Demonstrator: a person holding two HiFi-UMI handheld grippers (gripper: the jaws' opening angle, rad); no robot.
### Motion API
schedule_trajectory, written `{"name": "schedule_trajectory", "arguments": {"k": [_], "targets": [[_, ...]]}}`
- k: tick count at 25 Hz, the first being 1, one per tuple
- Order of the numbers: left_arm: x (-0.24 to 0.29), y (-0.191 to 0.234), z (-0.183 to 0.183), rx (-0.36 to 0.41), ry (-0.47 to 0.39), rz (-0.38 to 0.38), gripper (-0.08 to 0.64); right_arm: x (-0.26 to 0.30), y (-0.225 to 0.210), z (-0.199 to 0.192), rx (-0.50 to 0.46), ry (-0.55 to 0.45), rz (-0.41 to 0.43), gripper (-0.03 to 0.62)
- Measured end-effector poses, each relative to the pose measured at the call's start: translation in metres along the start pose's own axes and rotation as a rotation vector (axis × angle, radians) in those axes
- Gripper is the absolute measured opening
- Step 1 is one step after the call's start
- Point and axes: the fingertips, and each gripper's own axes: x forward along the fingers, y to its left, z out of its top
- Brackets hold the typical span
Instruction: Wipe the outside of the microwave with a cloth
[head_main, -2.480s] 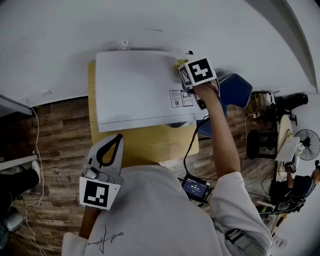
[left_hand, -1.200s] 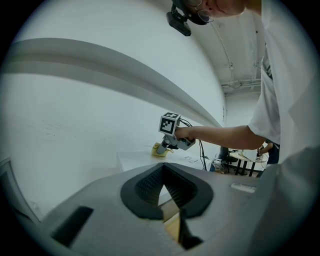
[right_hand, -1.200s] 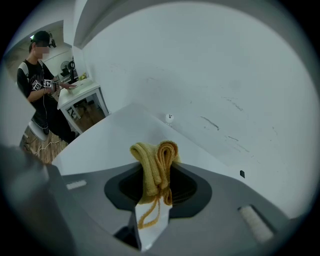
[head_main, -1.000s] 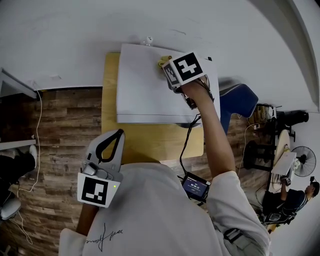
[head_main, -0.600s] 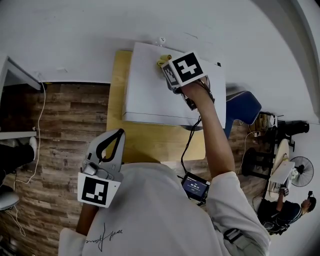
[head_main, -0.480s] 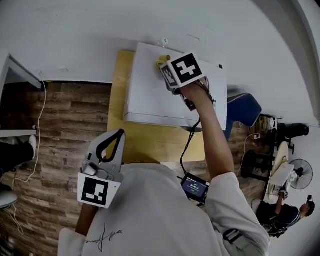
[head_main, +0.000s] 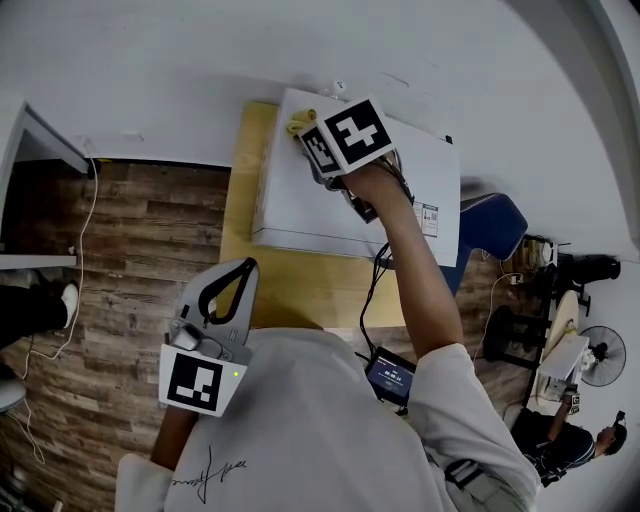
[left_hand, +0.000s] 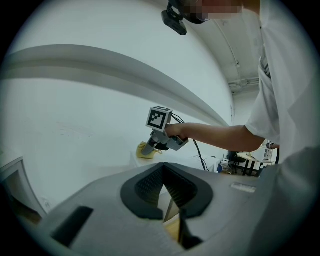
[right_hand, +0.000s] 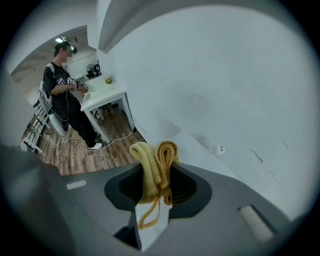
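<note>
**Head view.** Upper centre: the white box-shaped microwave stands on the pale wooden counter. Your right gripper presses the folded yellow terry cloth onto the far left corner of its top. This looks like the top-panel wiping step. Next, carry the cloth over the near part of the top and down the sides.

**Left gripper view.** Your left gripper, lower left, idles with its jaws closed on nothing.

**Right gripper view.** The jaws are clenched on the cloth. The microwave is the only container, and its interior is unseen.
</note>
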Motion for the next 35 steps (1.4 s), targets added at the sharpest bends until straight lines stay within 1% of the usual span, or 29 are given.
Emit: {"name": "schedule_trajectory", "arguments": {"k": [3, 8, 9, 11, 15, 20, 24, 27, 35], "targets": [[0.002, -0.003, 0.001, 0.010, -0.002, 0.000, -0.009, 0.002, 0.020, 0.009, -0.016, -0.015, 0.058, 0.123], [0.006, -0.015, -0.003, 0.050, 0.018, -0.024, -0.009, -0.014, 0.059, 0.014, -0.025, -0.051, 0.221, 0.123], [0.007, -0.018, -0.003, 0.057, 0.023, -0.032, -0.009, -0.021, 0.061, 0.015, -0.027, -0.062, 0.237, 0.123], [0.010, -0.025, 0.000, 0.061, 0.020, -0.042, -0.009, -0.035, 0.060, 0.017, -0.024, -0.094, 0.244, 0.123], [0.012, -0.037, 0.006, 0.053, 0.004, -0.054, -0.009, -0.063, 0.046, 0.012, -0.002, -0.145, 0.214, 0.123], [0.023, -0.057, 0.006, 0.076, 0.008, -0.099, -0.009, -0.087, 0.013, -0.015, 0.049, -0.159, 0.160, 0.123], [0.034, -0.071, 0.007, 0.084, 0.011, -0.126, -0.009, -0.103, -0.024, -0.044, 0.098, -0.158, 0.098, 0.123], [0.040, -0.084, 0.007, 0.094, 0.013, -0.146, -0.009, -0.116, -0.052, -0.070, 0.122, -0.140, 0.047, 0.123], [0.054, -0.118, 0.003, 0.124, 0.041, -0.191, -0.009, -0.143, -0.121, -0.145, 0.224, -0.085, -0.066, 0.123]]}}
